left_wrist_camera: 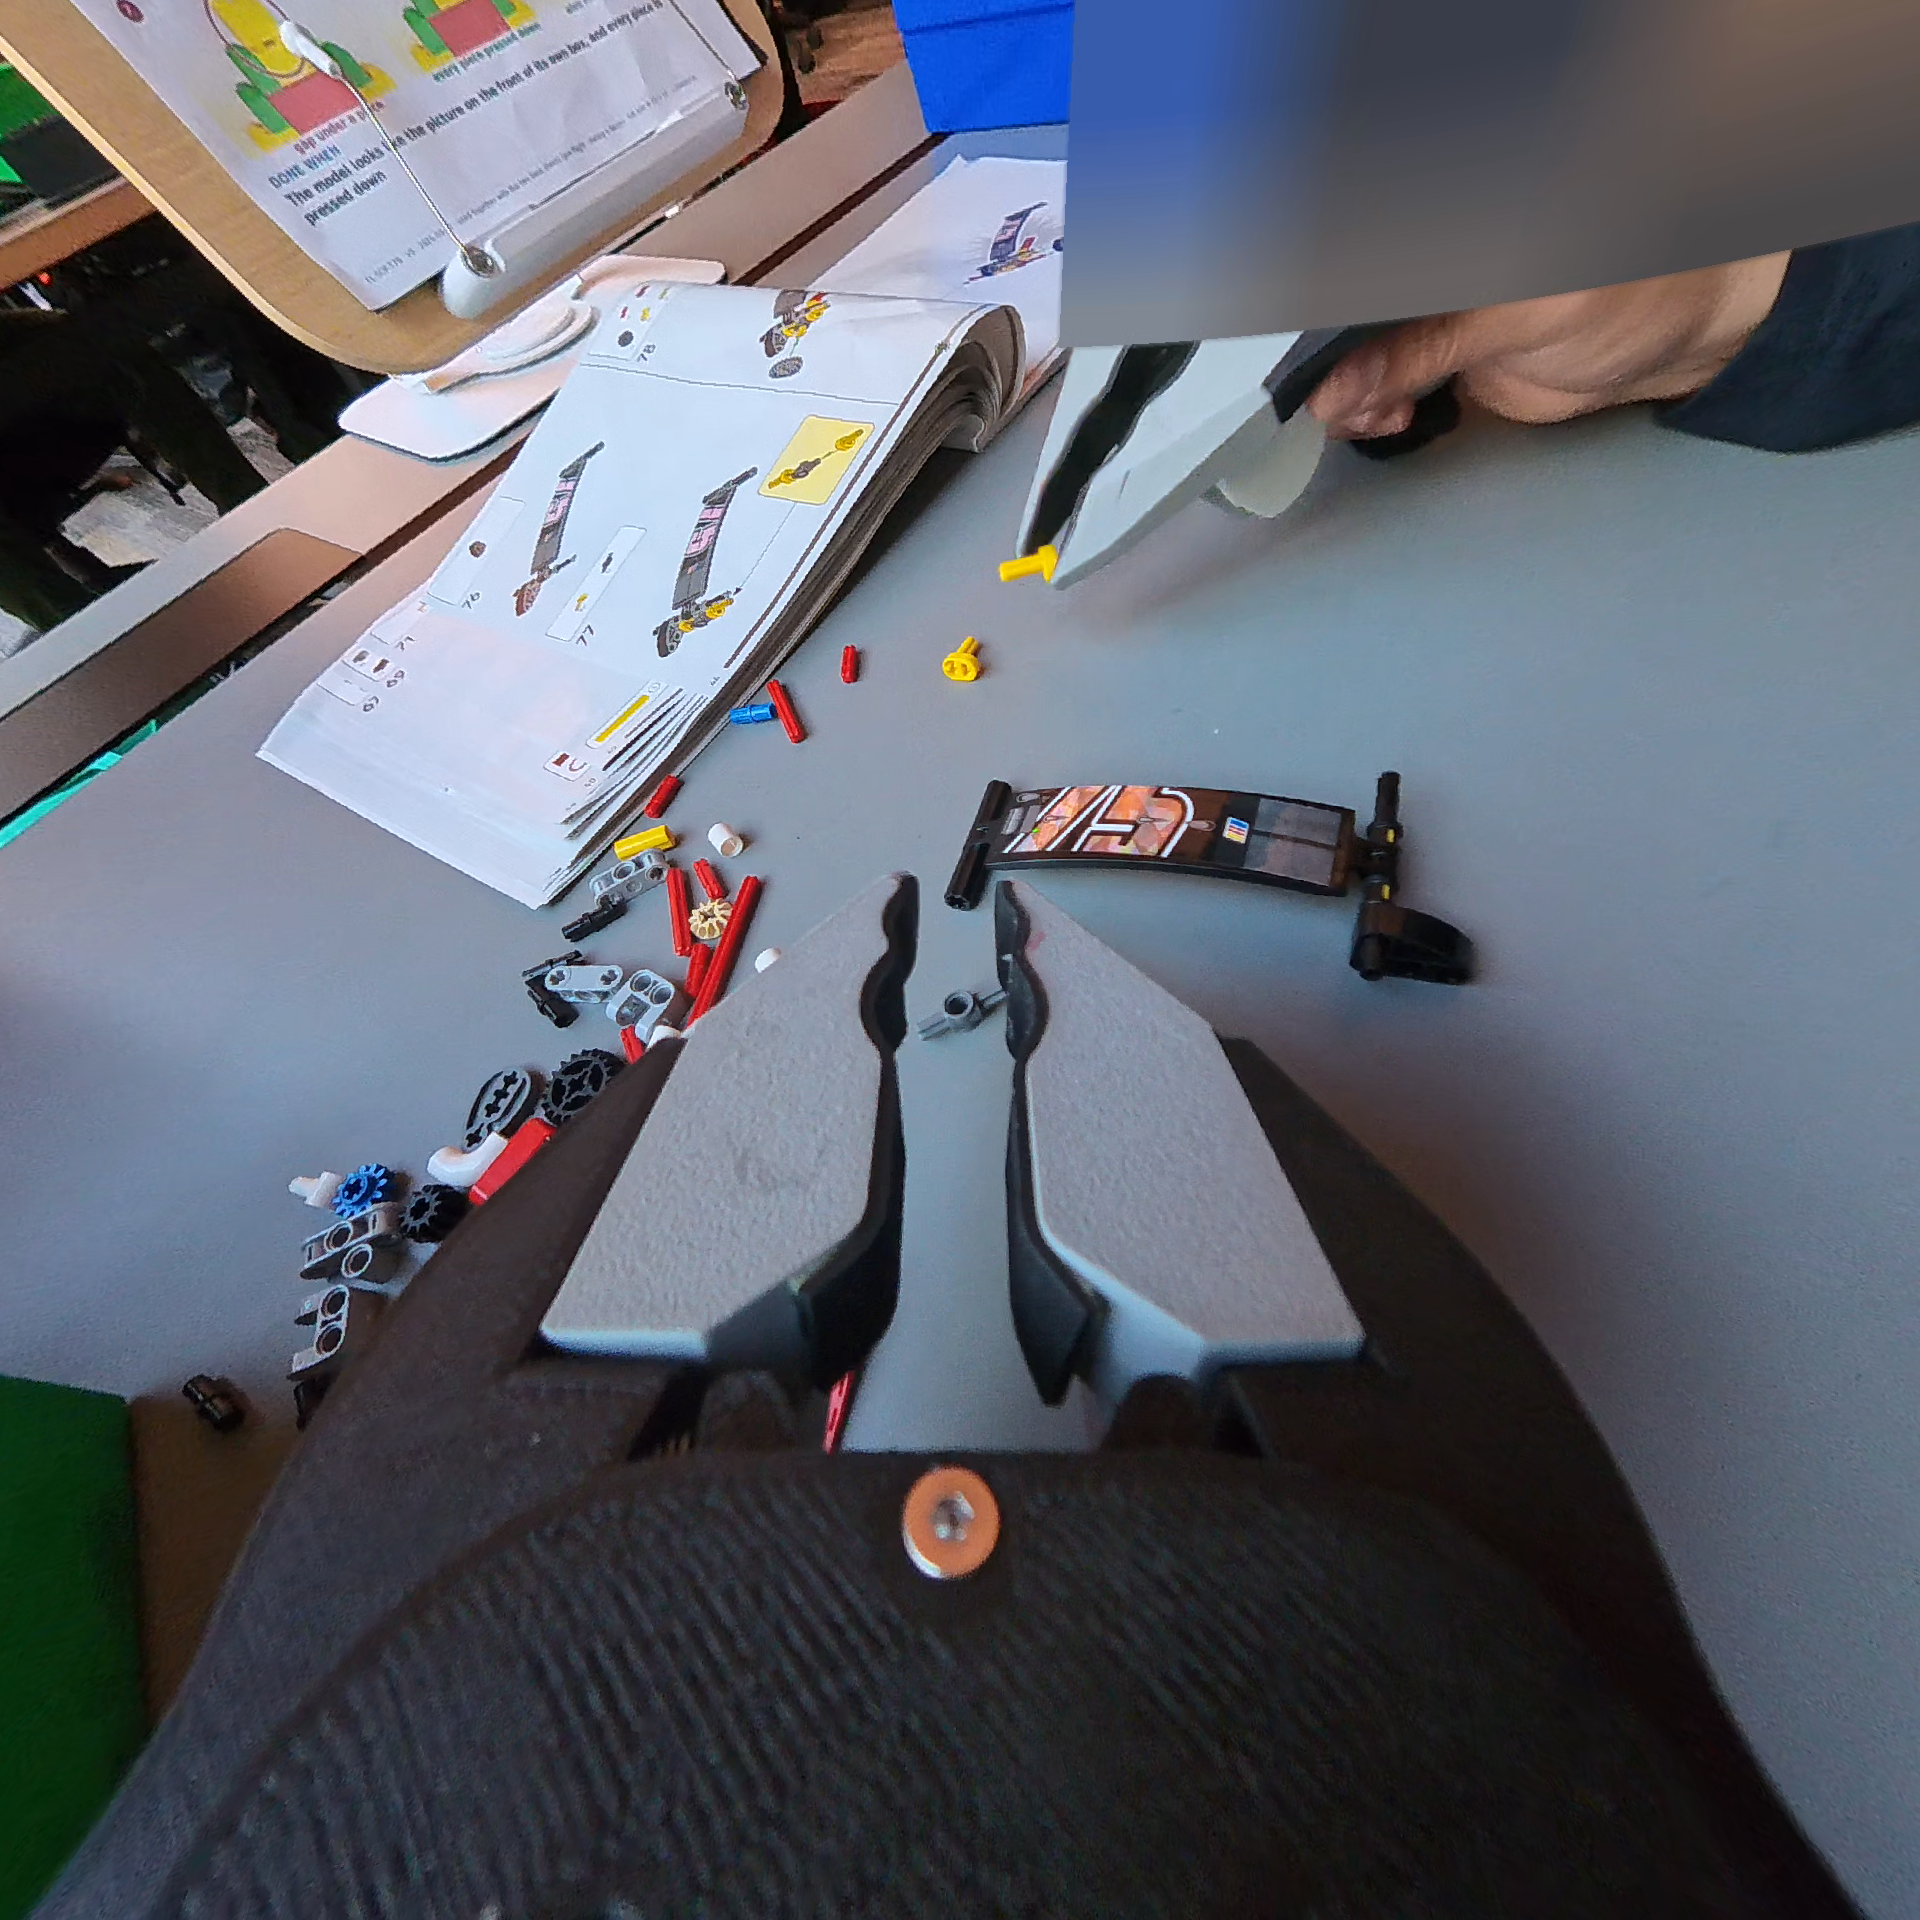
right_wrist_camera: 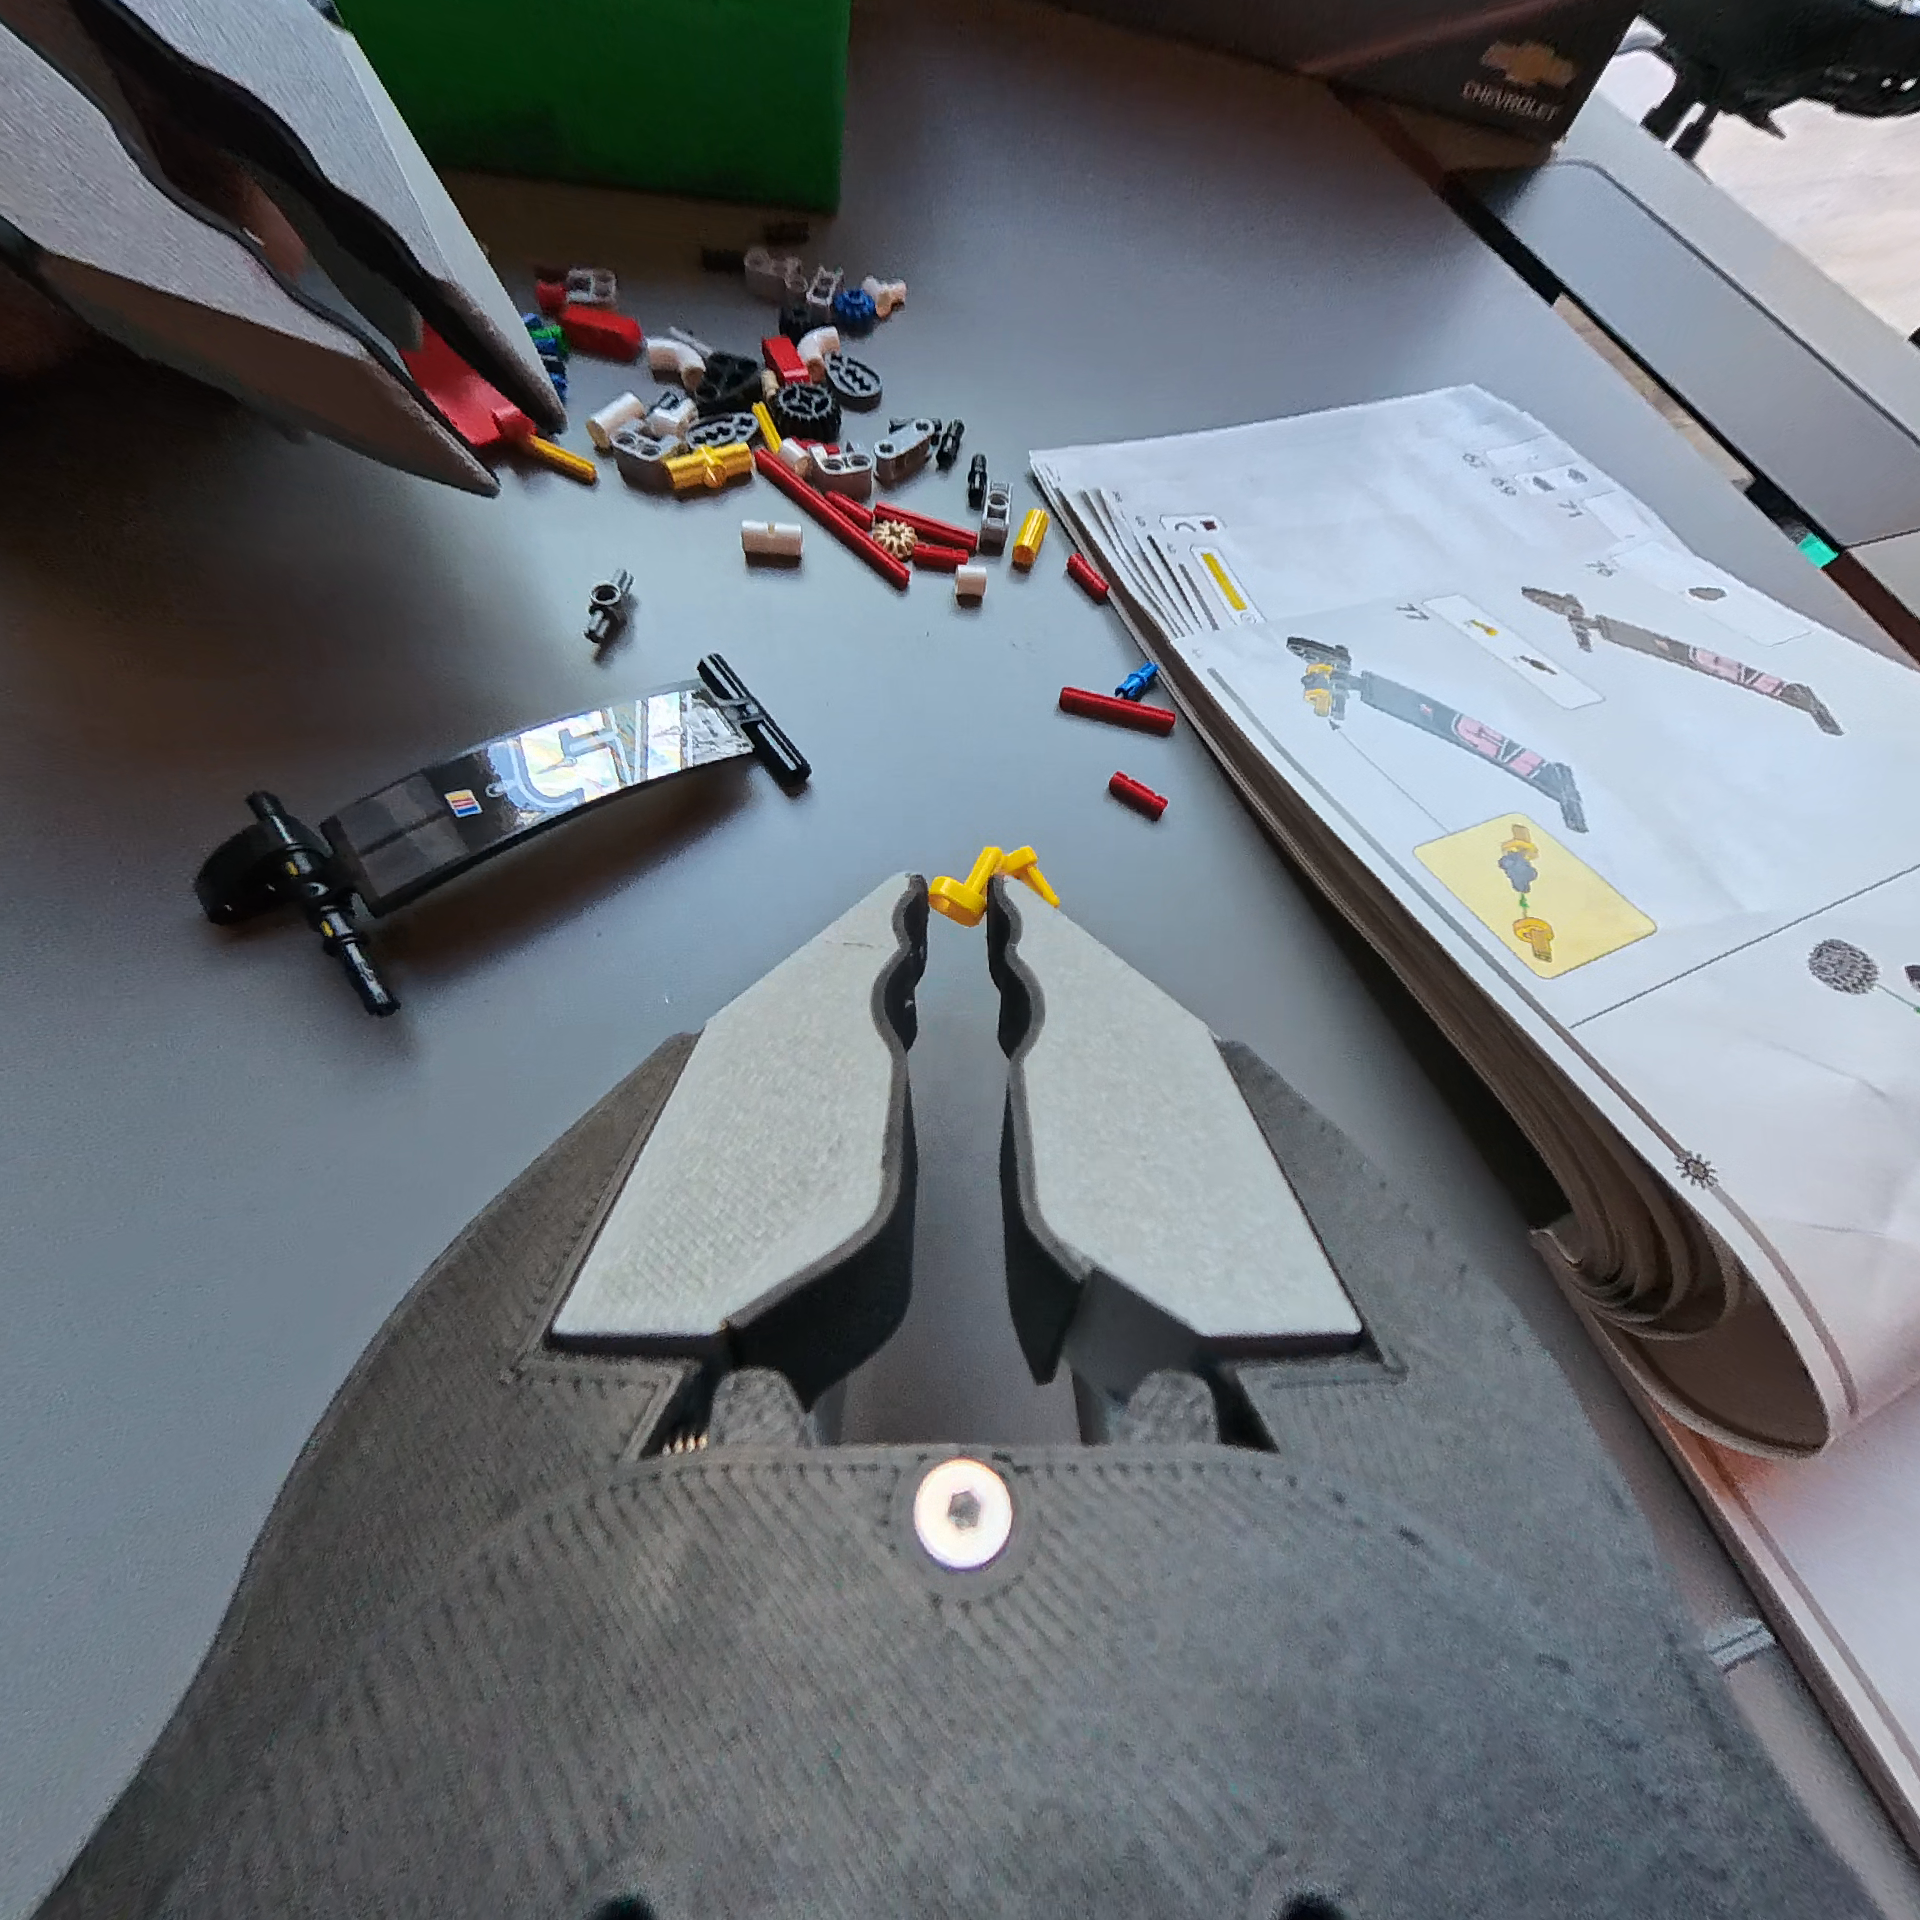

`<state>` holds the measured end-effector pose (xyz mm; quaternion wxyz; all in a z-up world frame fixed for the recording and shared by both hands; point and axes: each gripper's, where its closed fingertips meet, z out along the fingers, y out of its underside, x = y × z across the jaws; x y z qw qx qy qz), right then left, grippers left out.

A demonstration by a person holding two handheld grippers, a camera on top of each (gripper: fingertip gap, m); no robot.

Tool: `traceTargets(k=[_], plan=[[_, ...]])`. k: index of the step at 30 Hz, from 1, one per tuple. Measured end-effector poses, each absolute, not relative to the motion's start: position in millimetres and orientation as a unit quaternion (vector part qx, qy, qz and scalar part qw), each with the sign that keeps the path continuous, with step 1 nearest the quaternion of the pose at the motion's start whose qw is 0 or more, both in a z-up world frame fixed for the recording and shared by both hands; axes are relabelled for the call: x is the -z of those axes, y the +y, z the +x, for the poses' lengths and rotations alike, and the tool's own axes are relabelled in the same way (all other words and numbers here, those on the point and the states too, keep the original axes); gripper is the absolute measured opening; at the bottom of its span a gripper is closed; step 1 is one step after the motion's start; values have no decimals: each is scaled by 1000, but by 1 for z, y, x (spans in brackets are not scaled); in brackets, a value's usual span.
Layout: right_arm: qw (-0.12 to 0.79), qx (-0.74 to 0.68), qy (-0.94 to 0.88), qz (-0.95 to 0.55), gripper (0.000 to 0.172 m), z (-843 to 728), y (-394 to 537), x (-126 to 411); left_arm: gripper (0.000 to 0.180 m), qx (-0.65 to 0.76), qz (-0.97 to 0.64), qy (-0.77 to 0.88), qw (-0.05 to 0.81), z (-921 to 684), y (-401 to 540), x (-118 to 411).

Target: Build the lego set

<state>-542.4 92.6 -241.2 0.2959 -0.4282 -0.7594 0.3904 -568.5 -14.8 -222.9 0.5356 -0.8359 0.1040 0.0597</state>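
My right gripper point(right_wrist_camera: 956, 894) is shut on a small yellow pin piece point(right_wrist_camera: 961, 891) at its fingertips. In the left wrist view point(left_wrist_camera: 1049, 561) the pin point(left_wrist_camera: 1023, 566) sticks out of its tips just above the grey table point(left_wrist_camera: 1558, 727). A second yellow pin point(left_wrist_camera: 961, 660) lies on the table close by, and also shows in the right wrist view point(right_wrist_camera: 1034, 868). My left gripper point(left_wrist_camera: 956, 894) is open with a clear gap between its pads. It hovers over a small grey connector point(left_wrist_camera: 961, 1010) that lies loose on the table point(right_wrist_camera: 611, 603). A black curved panel with a sticker point(left_wrist_camera: 1164, 831) lies just beyond its tips.
An open instruction booklet point(left_wrist_camera: 623, 582) lies at the table's side point(right_wrist_camera: 1507, 727). A heap of small red, grey, black and yellow pieces point(right_wrist_camera: 790, 416) is beside the left gripper point(right_wrist_camera: 525, 447). A green box point(right_wrist_camera: 592, 94) and a cardboard box point(right_wrist_camera: 1455, 73) stand behind. A hand point(left_wrist_camera: 1507, 364) holds the right gripper. There is about 12 cm between the tips of the two grippers. Measured from the fingertips, the small grey connector point(left_wrist_camera: 961, 1010) is 5 cm or so from the left gripper and 12 cm from the right. My right wrist view point(right_wrist_camera: 619, 612) looks at it from another angle.
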Motion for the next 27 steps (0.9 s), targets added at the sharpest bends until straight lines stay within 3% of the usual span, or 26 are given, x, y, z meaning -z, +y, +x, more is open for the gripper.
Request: traceTargets(k=[17,22,27], plan=[[287,-415,-758,-414,9,-539,85,235,11,-44,-835,88,541,-572,-15,221],[281,-407,-767,-408,8,-536,82,239,22,-10,-841,87,534,-570,-16,223],[258,-409,-775,-407,9,-529,80,244,22,-2,-881,129,455,-574,-27,249]])
